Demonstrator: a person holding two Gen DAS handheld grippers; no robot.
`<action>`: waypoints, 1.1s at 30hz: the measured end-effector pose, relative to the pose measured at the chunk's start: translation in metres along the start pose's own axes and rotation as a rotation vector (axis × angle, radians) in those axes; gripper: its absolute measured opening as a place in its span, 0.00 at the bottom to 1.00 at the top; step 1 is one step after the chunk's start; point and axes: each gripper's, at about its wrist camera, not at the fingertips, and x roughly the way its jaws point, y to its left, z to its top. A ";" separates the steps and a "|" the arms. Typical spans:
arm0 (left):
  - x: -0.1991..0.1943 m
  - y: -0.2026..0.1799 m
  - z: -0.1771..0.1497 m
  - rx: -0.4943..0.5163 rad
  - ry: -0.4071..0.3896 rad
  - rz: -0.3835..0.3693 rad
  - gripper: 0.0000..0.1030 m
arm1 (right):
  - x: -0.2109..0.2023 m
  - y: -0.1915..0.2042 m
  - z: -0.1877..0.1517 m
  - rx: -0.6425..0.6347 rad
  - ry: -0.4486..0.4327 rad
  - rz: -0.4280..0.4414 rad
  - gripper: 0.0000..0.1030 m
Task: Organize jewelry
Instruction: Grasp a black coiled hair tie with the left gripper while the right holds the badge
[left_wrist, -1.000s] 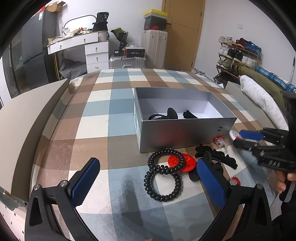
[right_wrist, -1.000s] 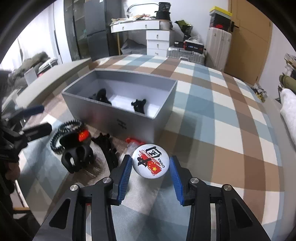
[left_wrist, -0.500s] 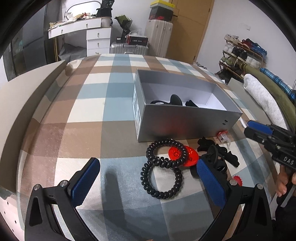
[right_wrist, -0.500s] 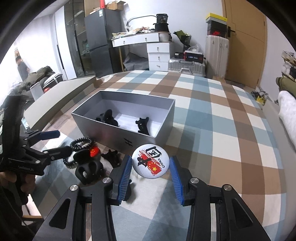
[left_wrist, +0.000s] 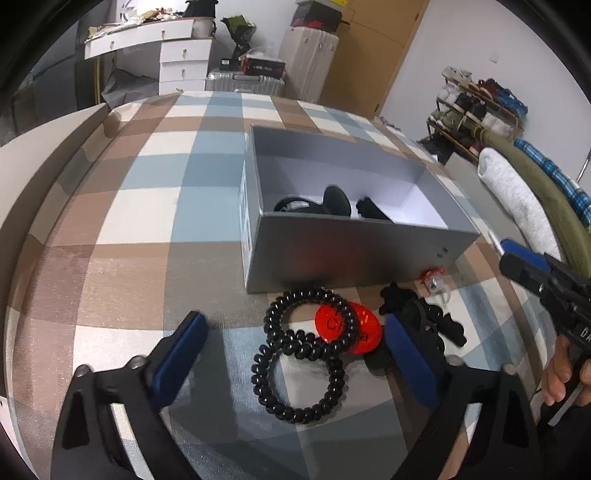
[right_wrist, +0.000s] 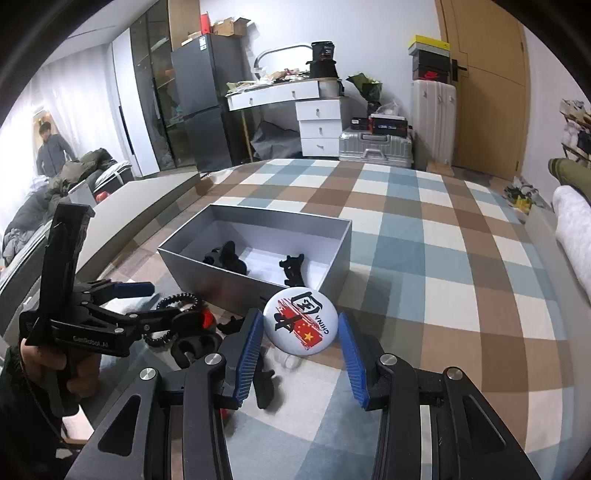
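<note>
i'm working over the checked bedspread (left_wrist: 155, 206), which serves as the sorting surface, so everything loose lies flat on it. the grey box (left_wrist: 354, 254) sits open in the middle as the collecting bin; two dark hair clips (right_wrist: 229, 258) already lie on its white floor, which suggests the sorting is partly done.

my right gripper (right_wrist: 301, 341) is raised just short of the box's near wall, its blue pads narrowed onto the edges of a round white badge (right_wrist: 300, 320), gripped edge-on with its printed face toward the camera. holding it by the rim should let it fall flat once i carry it over the wall and let go, which i judge is the next move.

my left gripper (left_wrist: 295, 360) hovers low with its fingers spread wide and empty, framing the pile still outside the box: two black coil hair ties (left_wrist: 299, 354) overlapping a red disc (left_wrist: 351, 326), and black claw clips (left_wrist: 424, 317) beside them. a small red-and-clear trinket (left_wrist: 434, 282) lies against the box's front wall.
</note>
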 end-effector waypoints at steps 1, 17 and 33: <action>-0.001 -0.001 -0.001 0.009 -0.001 -0.003 0.81 | 0.000 0.000 0.000 0.000 -0.002 0.002 0.40; -0.005 -0.009 -0.002 0.097 -0.018 -0.005 0.12 | 0.000 0.005 0.000 -0.011 0.000 0.014 0.40; -0.021 -0.007 -0.001 0.100 -0.128 0.029 0.05 | 0.000 0.008 -0.001 -0.009 -0.007 0.032 0.40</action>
